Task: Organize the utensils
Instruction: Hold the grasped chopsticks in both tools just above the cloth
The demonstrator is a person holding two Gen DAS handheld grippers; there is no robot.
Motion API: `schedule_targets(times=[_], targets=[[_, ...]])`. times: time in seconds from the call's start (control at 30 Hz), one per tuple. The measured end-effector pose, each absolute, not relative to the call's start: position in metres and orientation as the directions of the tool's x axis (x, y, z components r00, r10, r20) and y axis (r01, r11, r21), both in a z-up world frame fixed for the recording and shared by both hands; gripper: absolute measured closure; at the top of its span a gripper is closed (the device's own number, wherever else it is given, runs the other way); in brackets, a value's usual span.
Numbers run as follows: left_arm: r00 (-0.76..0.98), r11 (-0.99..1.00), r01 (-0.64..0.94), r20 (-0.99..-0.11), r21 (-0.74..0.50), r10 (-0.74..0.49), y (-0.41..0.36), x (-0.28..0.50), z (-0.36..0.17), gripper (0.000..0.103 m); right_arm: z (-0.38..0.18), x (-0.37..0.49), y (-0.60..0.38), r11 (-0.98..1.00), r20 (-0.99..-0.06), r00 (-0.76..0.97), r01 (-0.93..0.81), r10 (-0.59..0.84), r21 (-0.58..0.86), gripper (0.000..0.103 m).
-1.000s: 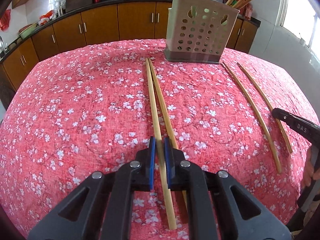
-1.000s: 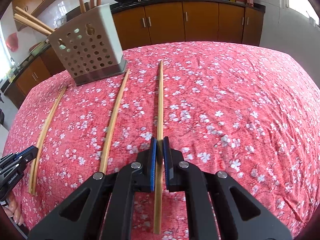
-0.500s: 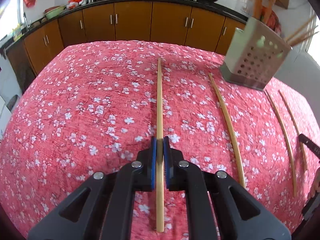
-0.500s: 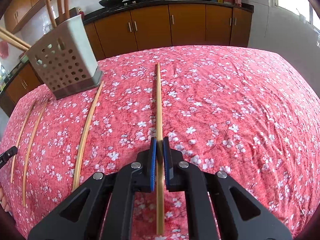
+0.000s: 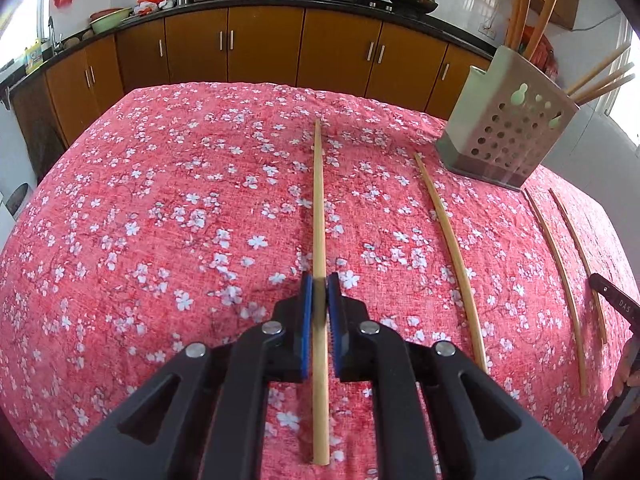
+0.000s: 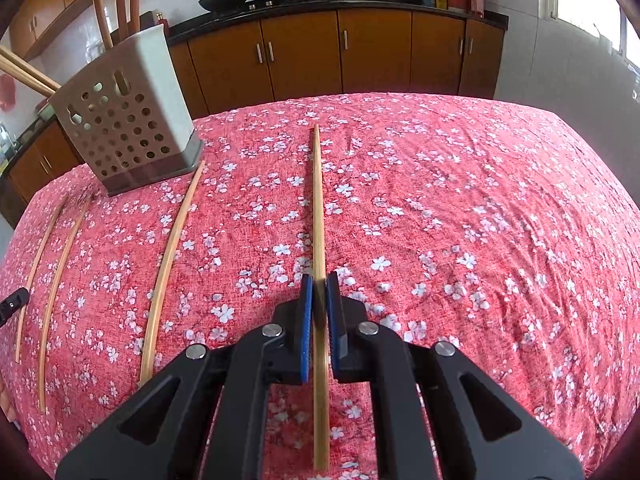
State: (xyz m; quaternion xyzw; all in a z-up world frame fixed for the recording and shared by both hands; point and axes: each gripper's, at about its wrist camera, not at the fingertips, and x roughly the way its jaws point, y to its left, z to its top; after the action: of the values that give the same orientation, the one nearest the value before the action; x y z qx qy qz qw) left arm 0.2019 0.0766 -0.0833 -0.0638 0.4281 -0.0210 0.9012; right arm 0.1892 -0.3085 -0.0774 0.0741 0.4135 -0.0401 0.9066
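The left claw (image 5: 319,286) is clamped on a long pale bamboo chopstick (image 5: 319,200); the right claw (image 6: 319,286) is clamped on another bamboo chopstick (image 6: 318,200). Both sticks hang over the red floral-clothed surface (image 5: 160,220) (three more lie loose) near the perforated beige utensil holder (image 6: 128,128).

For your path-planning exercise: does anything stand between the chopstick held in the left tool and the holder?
Nothing upright. Only one loose chopstick lies flat on the cloth between the held chopstick and the holder.
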Motion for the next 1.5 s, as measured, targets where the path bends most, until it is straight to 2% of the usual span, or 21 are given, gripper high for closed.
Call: schedule_targets(times=[1.5], targets=[[0.63, 0.987, -0.023, -0.769, -0.158, -0.108, 0.0805, 0.1984, -0.0799, 0.093, -0.0772, 0.1899, -0.3086, 0.986, -0.757, 0.653, 0.135, -0.011, 0.102, 0.094]])
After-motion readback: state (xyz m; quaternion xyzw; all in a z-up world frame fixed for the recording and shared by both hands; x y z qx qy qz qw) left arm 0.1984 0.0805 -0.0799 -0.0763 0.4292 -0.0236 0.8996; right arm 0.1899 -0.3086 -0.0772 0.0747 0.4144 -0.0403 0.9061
